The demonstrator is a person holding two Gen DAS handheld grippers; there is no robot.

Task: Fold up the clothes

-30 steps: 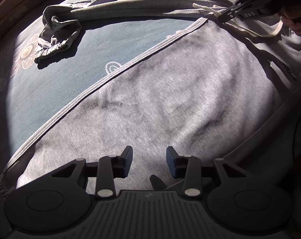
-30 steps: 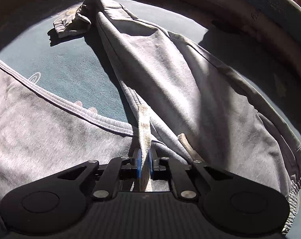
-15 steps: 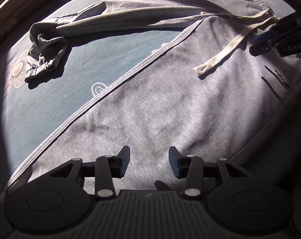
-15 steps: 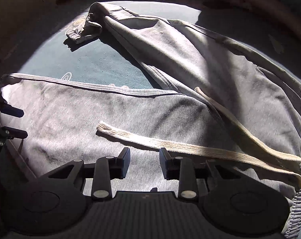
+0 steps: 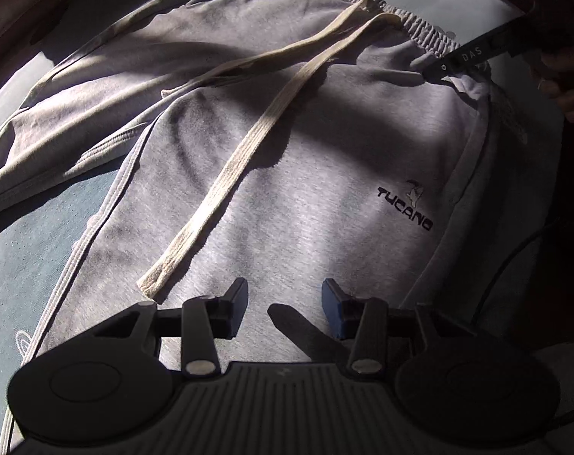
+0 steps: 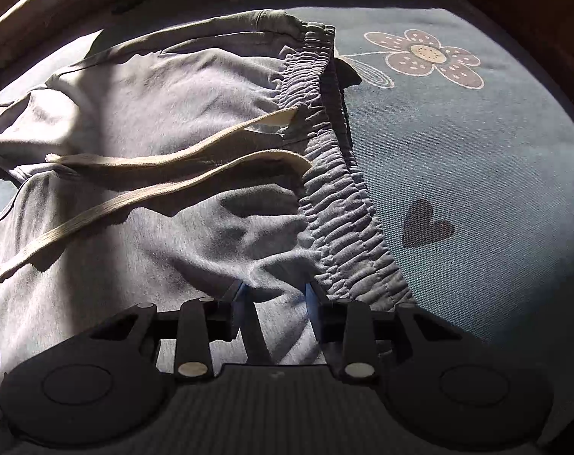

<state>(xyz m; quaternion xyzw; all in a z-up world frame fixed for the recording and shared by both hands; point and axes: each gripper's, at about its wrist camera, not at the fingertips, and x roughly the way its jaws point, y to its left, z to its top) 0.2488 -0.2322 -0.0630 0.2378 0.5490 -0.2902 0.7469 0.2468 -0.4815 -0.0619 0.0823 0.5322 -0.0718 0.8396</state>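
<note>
So far little of the folding is done, as I judge it: the grey sweatpants [image 5: 287, 174] lie spread on the blue bedcover [image 6: 476, 174], both legs running off to the far left, and no fold across the body of the garment shows in either view. In the right wrist view the elastic waistband [image 6: 336, 204] runs from the far middle down to the near right, and the two cream drawstrings [image 6: 142, 193] trail left from it over the fabric. The right gripper [image 6: 273, 294] sits at the near end of that waistband; its jaws have just been closing and a raised pucker of the grey cloth stands between them, though I cannot tell whether the pads press on it yet. The left wrist view shows the same gripper as a dark bar at the far right, tip at the waistband corner, with the person's hand [image 5: 563, 87] behind it. The left gripper [image 5: 285, 297] hovers over the upper leg, near the end of one drawstring and left of the printed logo [image 5: 406, 206]; its fingers stand apart with nothing between them. What remains, in my view, is nearly everything: securing the waistband, laying one leg over the other, then folding the length down. The loose drawstrings and the bunched far leg may need tidying first.
</note>
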